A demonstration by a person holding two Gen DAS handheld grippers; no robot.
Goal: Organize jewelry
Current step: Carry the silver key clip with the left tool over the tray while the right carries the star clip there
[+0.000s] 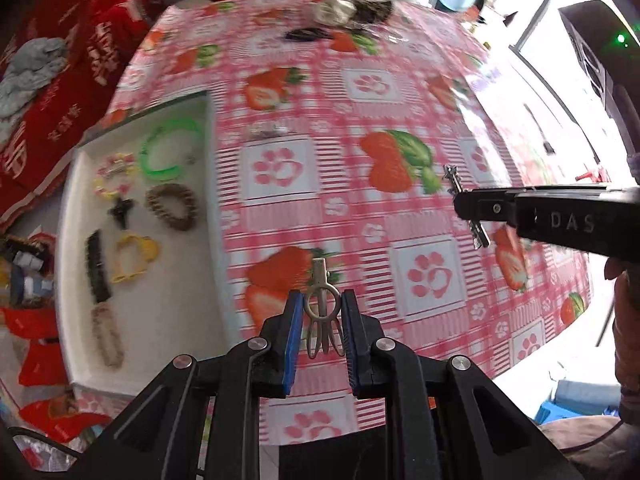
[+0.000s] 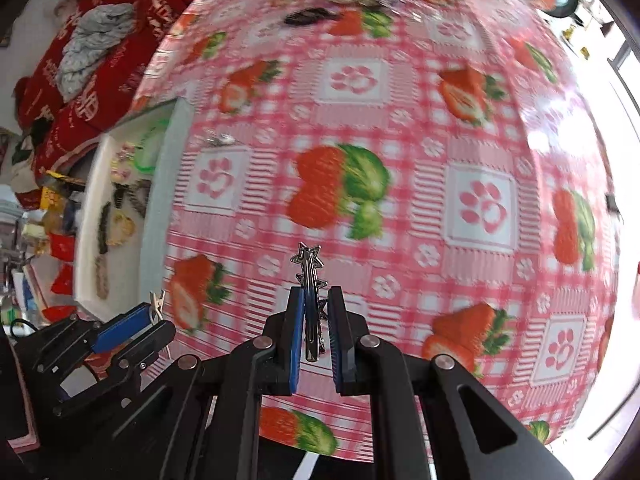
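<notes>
Hair clips held in both my grippers above the strawberry tablecloth (image 1: 360,128).
Left gripper (image 1: 320,312) clamps a metal clip (image 1: 320,300); right gripper (image 2: 314,308) pinches a star clip (image 2: 308,276); blurred tray (image 1: 180,300) pieces beside.

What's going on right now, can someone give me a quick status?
Left gripper shut on silver clip. Right gripper shut on star hairpin. White tray partly filled, at left. Nothing blocking.

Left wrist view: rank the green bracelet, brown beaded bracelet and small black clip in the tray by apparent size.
1. green bracelet, largest
2. brown beaded bracelet, somewhat smaller
3. small black clip, clearly smallest
All lie in the white tray, so nearness hardly skews this.
</notes>
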